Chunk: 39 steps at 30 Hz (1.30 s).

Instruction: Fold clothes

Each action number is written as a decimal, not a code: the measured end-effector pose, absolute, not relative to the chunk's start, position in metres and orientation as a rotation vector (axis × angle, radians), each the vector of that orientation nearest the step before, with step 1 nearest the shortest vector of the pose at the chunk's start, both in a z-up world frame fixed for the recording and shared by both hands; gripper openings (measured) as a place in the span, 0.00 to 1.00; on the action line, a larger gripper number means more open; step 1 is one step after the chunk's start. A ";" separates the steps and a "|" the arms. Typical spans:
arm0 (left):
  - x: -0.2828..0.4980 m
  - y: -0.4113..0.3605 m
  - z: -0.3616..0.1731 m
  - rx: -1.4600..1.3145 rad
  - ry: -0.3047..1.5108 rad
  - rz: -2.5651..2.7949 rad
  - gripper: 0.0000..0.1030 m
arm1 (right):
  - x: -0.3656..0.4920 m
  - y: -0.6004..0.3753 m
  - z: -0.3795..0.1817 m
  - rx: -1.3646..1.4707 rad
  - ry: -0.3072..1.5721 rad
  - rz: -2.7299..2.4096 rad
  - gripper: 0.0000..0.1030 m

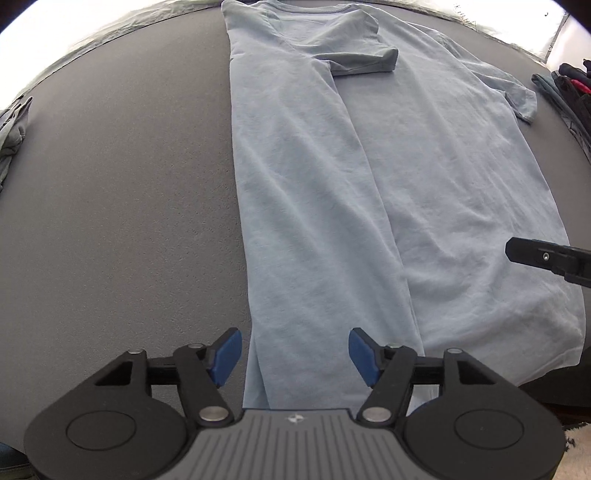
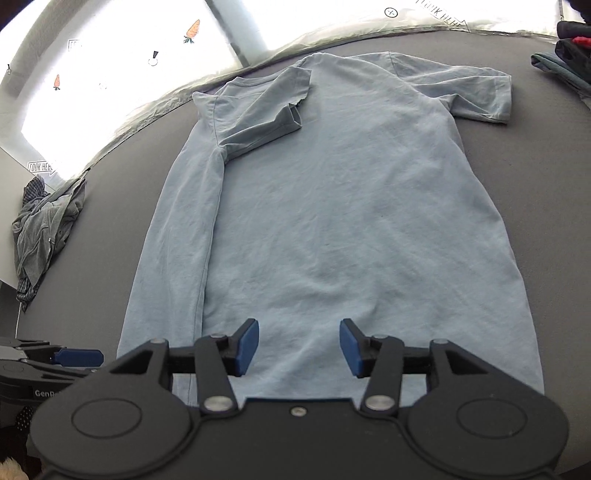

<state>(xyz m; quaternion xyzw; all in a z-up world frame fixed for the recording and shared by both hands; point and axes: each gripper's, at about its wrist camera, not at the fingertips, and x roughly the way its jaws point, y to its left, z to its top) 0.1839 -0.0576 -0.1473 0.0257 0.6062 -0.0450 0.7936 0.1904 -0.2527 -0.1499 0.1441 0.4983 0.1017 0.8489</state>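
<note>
Showing carrot stickers (image 2: 193,31), only the right wrist view.

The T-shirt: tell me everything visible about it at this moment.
The T-shirt is pale blue, soft, lightly wrinkled knit with short sleeves. It lies flat on the grey table, collar at the far end, hem nearest the cameras. Its left side is folded lengthwise over the body, that sleeve lying across the chest; the right sleeve is spread out, unfolded. Neither gripper's pads press it: the left gripper and right gripper are open above the hem.
</note>
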 end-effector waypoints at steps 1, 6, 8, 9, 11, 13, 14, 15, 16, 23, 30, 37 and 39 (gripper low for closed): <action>0.190 -0.062 -0.148 0.055 1.303 -0.104 0.64 | 0.196 -0.257 -0.151 0.311 1.049 0.209 0.48; 0.219 -0.078 -0.151 0.070 1.306 -0.113 0.66 | 0.218 -0.274 -0.154 0.327 1.049 0.188 0.48; 0.232 -0.084 -0.153 0.069 1.308 -0.113 0.66 | 0.227 -0.280 -0.154 0.334 1.043 0.177 0.49; 0.238 -0.087 -0.154 0.071 1.308 -0.112 0.66 | 0.232 -0.284 -0.155 0.339 1.040 0.169 0.49; 0.250 -0.092 -0.155 0.078 1.309 -0.112 0.67 | 0.243 -0.291 -0.156 0.351 1.035 0.151 0.49; 0.263 -0.096 -0.156 0.088 1.308 -0.115 0.67 | 0.254 -0.298 -0.158 0.365 1.030 0.133 0.49; 0.270 -0.098 -0.156 0.091 1.306 -0.118 0.67 | 0.259 -0.301 -0.159 0.373 1.028 0.125 0.49; 0.278 -0.099 -0.157 0.092 1.305 -0.121 0.67 | 0.264 -0.305 -0.160 0.380 1.026 0.117 0.49; 0.286 -0.101 -0.157 0.094 1.304 -0.124 0.67 | 0.272 -0.309 -0.162 0.390 1.024 0.109 0.49; 0.344 -0.108 -0.163 0.125 1.294 -0.121 0.73 | 0.322 -0.325 -0.175 0.442 1.018 0.065 0.51; 0.388 -0.117 -0.172 0.119 1.289 -0.117 0.73 | 0.358 -0.339 -0.181 0.417 1.026 0.038 0.53; 0.416 -0.133 -0.183 0.131 1.270 -0.142 0.83 | 0.373 -0.364 -0.182 0.442 0.970 0.038 0.74; 0.421 -0.137 -0.186 0.140 1.275 -0.141 0.84 | 0.376 -0.373 -0.183 0.473 0.947 0.044 0.81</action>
